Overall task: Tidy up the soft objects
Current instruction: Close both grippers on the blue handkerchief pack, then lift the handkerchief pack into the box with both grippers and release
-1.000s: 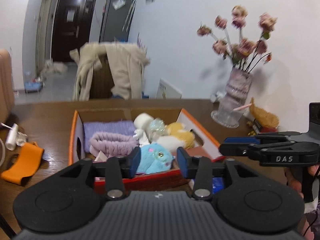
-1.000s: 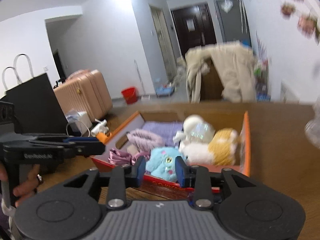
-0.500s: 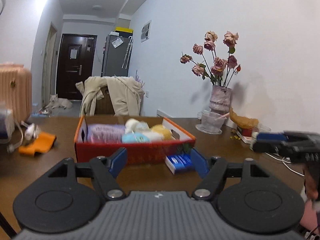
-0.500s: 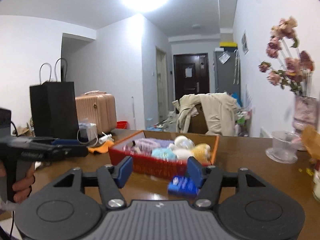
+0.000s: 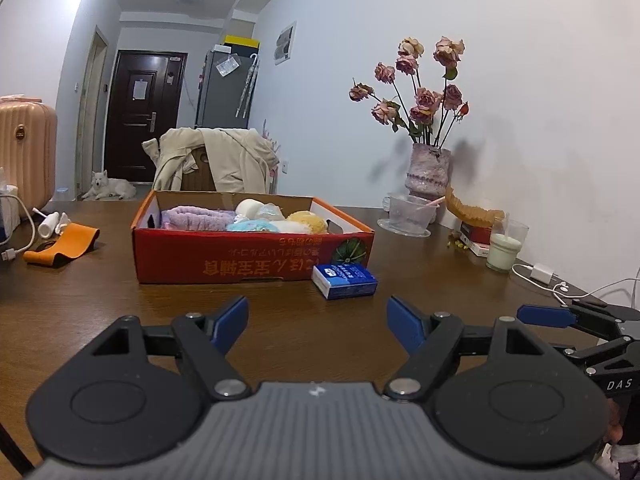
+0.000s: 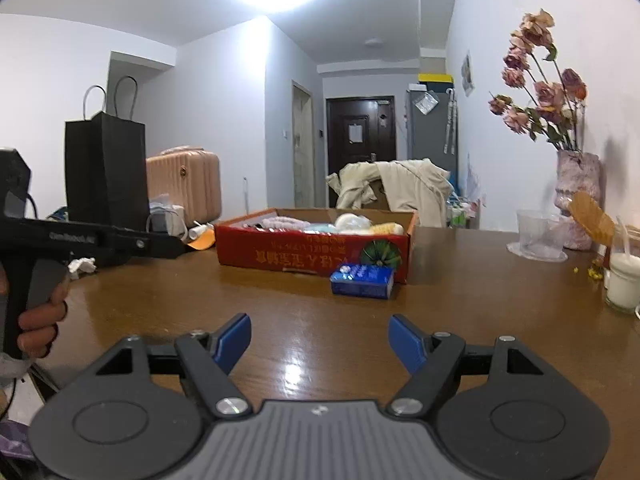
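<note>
A red cardboard box (image 5: 248,256) stands on the brown table and holds several soft things: a purple towel (image 5: 196,218), a light blue plush (image 5: 250,225), a white plush (image 5: 250,208) and a yellow plush (image 5: 308,220). The box also shows in the right wrist view (image 6: 304,254). My left gripper (image 5: 318,322) is open and empty, low over the table in front of the box. My right gripper (image 6: 320,342) is open and empty, further back and to the right.
A small blue packet (image 5: 344,280) lies at the box's front right corner. An orange strap (image 5: 64,244) and cables lie left. A vase of roses (image 5: 426,176), a clear bowl (image 5: 408,216), a white candle jar (image 5: 504,250) and a charger (image 5: 540,272) stand right. A black paper bag (image 6: 106,170) stands far left.
Both grippers have pulled back from above the box and dropped low over the table. Both have opened wider. The blue plush stays in the box.
</note>
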Motion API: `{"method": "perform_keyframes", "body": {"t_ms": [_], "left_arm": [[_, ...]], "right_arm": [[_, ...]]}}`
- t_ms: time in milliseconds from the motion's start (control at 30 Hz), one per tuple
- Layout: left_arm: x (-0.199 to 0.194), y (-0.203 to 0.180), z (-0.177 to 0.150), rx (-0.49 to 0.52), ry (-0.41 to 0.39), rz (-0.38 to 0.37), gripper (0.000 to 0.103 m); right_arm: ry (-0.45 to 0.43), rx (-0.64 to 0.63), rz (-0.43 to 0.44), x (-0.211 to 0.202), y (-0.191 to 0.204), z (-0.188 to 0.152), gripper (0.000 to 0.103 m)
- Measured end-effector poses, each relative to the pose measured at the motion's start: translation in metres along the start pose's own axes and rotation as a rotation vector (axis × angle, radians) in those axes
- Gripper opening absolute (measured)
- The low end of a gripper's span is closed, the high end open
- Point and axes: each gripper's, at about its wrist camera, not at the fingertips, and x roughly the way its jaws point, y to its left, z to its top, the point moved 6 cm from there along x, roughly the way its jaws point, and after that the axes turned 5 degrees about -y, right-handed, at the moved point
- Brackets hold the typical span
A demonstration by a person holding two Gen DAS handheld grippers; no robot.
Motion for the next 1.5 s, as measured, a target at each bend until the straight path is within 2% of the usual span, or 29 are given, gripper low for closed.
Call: {"method": "perform_keyframes", "body": {"t_ms": [167,233,333,500,567,667,700,733,767,800,867,967,1167,1400,1500], "left_arm": [[0.048,-0.004,0.01,-0.024,0.086,-0.06,0.076],[0.079,-0.003,0.012,-0.036,0.148,-0.07,0.064],[0.122,-0.002,0.012,-0.104,0.239,-0.094,0.055],[0.176,-0.006,0.016,-0.109,0.253,-0.125,0.053],[0.197,-0.002,0.015,-0.13,0.272,-0.13,0.05],[0.225,0.009,0.008,-0.173,0.306,-0.133,0.043],[0.232,0.012,0.006,-0.194,0.313,-0.138,0.037],[0.238,0.017,0.003,-0.219,0.317,-0.15,0.032],[0.242,0.02,0.001,-0.238,0.31,-0.169,0.03],[0.244,0.022,-0.002,-0.246,0.295,-0.191,0.03],[0.247,0.024,-0.007,-0.232,0.291,-0.197,0.03],[0.251,0.027,-0.01,-0.277,0.307,-0.208,0.03],[0.253,0.029,-0.012,-0.3,0.323,-0.211,0.029],[0.252,0.025,-0.012,-0.28,0.311,-0.196,0.028],[0.249,0.022,-0.01,-0.265,0.298,-0.197,0.029]], "right_arm": [[0.032,0.063,0.005,0.029,-0.023,0.015,0.071],[0.072,0.111,0.01,0.051,-0.037,0.019,0.065],[0.124,0.187,0.011,0.088,-0.057,0.029,0.059],[0.204,0.269,0.029,0.155,-0.085,0.039,0.055],[0.236,0.296,0.031,0.181,-0.096,0.04,0.049],[0.297,0.328,0.04,0.219,-0.108,0.035,0.043],[0.313,0.325,0.038,0.229,-0.109,0.031,0.041],[0.327,0.323,0.039,0.237,-0.111,0.027,0.037],[0.339,0.332,0.043,0.243,-0.112,0.021,0.031],[0.346,0.344,0.05,0.247,-0.112,0.016,0.028],[0.331,0.339,0.055,0.247,-0.112,0.013,0.028],[0.32,0.36,0.062,0.243,-0.115,0.01,0.026],[0.315,0.404,0.078,0.241,-0.12,0.006,0.026],[0.296,0.386,0.069,0.24,-0.119,0.005,0.026],[0.292,0.38,0.054,0.236,-0.118,0.007,0.022]]}}
